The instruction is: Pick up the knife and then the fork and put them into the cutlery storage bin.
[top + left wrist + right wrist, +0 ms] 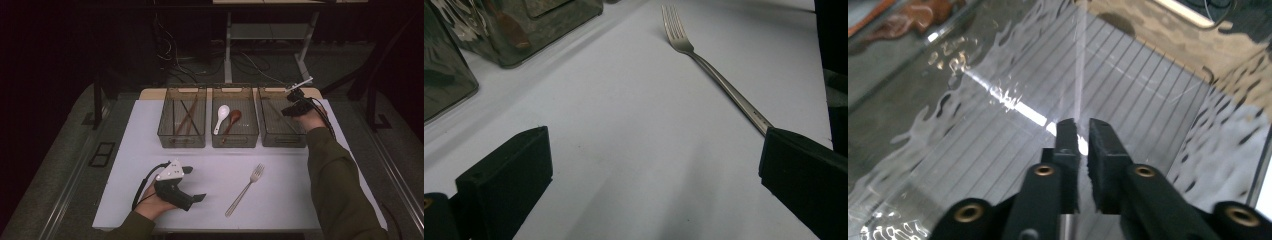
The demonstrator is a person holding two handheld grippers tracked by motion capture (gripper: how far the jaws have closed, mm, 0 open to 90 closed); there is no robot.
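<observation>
The right-hand bin (283,141) stands at the far side of the white counter (145,150), last in a row of three clear bins. The right gripper (291,109) hangs over it, pointing down into it. In the right gripper view, the right gripper (1083,125) has its jaws a narrow gap apart above the ribbed floor of the bin (1148,90). A thin pale strip (1079,75) runs up from between them. It may be a slim metal utensil, and I cannot tell whether the pads press on it.

The middle bin (235,141) holds a white spoon (221,117) and a brown spoon (232,120). The left bin (182,141) holds chopsticks (186,117).

A fork (245,190) lies on the near counter, tines toward the bins. The left gripper (195,184) rests on the counter just left of it, released, with its jaws wide apart. In the left gripper view, the fork (719,75) has its handle end at the right-hand jaw of the left gripper (656,135).
</observation>
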